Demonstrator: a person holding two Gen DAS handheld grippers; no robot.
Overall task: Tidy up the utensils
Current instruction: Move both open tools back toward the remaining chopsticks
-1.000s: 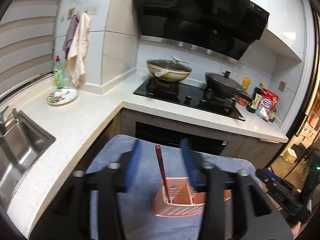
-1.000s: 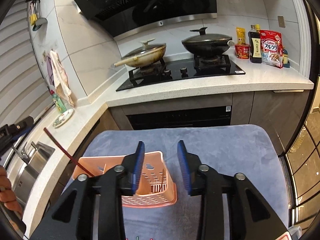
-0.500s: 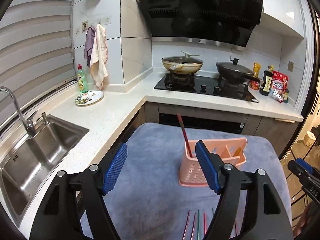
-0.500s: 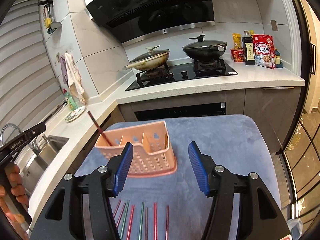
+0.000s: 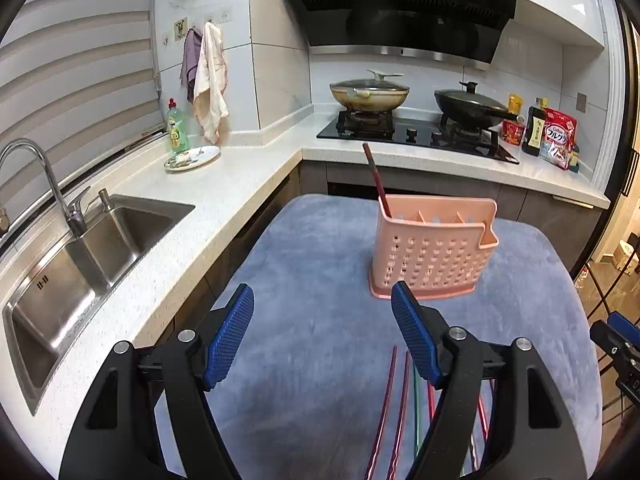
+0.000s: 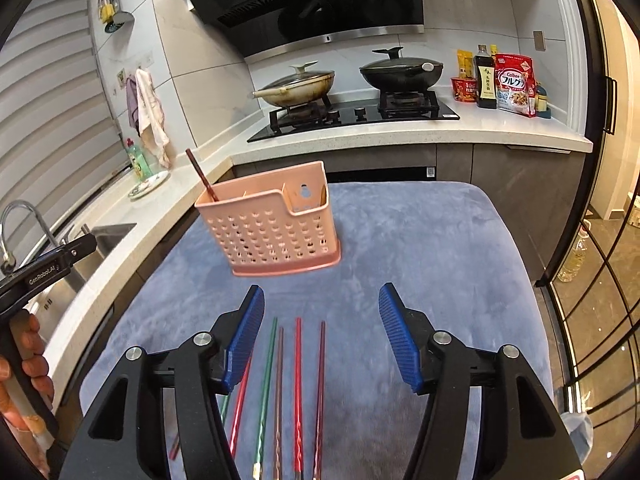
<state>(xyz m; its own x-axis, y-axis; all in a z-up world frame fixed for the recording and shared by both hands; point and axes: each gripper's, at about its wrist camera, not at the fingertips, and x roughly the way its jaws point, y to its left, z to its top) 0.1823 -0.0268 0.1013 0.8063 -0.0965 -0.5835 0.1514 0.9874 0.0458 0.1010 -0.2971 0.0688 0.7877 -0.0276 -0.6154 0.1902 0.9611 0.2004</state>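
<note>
**One chopstick racked, the rest lined up and waiting**

Both grippers hang above the blue-grey plush mat [image 6: 420, 240], and neither holds anything. The left gripper [image 5: 322, 328] has its blue ribbed fingers spread wide, bare mat between them. The right gripper [image 6: 322, 328] is just as wide, and it frames the job: a row of loose chopsticks [image 6: 298, 392], red, green and brown, lying side by side on the near part of the mat, tips pointing away toward the holder. That layout looks deliberate, since parallel sticks with gaps between them let a finger slip down on either side of one.

Farther back stands the pink perforated plastic utensil holder [image 6: 276, 232], upright on the mat. One dark red chopstick [image 5: 375, 184] leans in its left-end compartment, top tilted left; the other compartments look empty, so I judge the sorting barely begun.

The right wrist view gives the clean count of the row and, at far left, the person's hand [image 6: 28, 364] on the other gripper's handle. The left wrist view hides much of that row behind its own right finger, but it alone shows the steel sink [image 5: 84, 256] and its tap beside the mat, plus a look down into the holder's dividers.
</note>
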